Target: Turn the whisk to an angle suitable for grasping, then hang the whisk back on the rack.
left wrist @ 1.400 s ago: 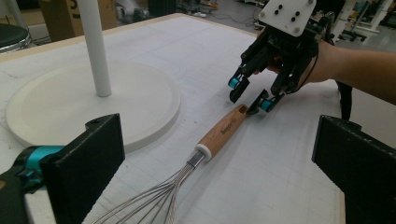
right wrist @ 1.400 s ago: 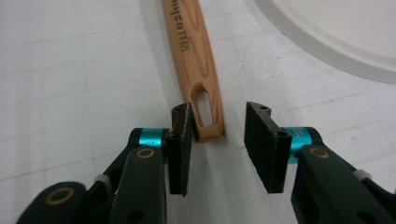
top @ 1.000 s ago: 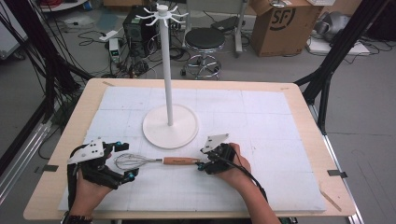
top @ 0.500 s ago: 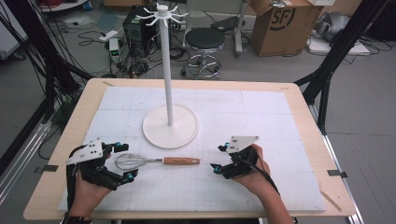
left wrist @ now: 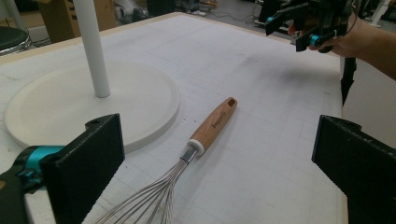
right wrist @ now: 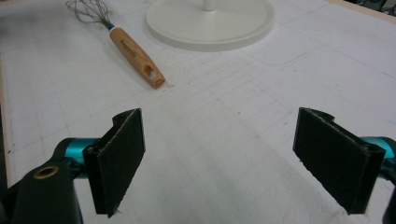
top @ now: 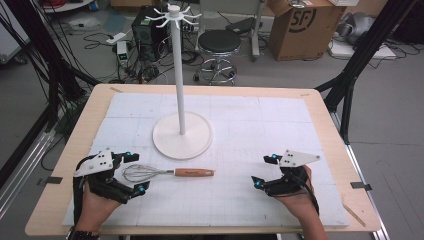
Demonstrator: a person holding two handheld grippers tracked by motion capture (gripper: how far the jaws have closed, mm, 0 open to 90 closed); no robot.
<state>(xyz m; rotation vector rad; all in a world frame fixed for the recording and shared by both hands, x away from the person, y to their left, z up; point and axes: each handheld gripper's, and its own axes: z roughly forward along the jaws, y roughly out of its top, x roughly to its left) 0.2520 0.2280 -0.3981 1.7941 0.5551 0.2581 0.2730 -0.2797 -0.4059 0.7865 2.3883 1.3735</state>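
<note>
A wire whisk (top: 170,173) with a wooden handle (left wrist: 212,125) lies flat on the white mat, handle pointing right. My left gripper (top: 136,172) is open, its jaws standing on either side of the whisk's wire head without closing on it. In the left gripper view (left wrist: 224,163) the wires run up between the wide-apart jaws. My right gripper (top: 263,171) is open and empty, well to the right of the handle's end. The right gripper view (right wrist: 226,156) has bare mat between the jaws, with the whisk handle (right wrist: 135,56) farther off.
A white stand (top: 182,135) with a round base, a tall pole and hooks on top rises at the mat's middle, just behind the whisk. The mat (top: 260,125) covers a wooden table (top: 100,100). A stool (top: 219,42), a cardboard box (top: 300,25) and cables lie beyond the far edge.
My right gripper has let go of the whisk's handle and drawn away to the right, open. The whisk stays lying on the mat. The left gripper has not moved.
</note>
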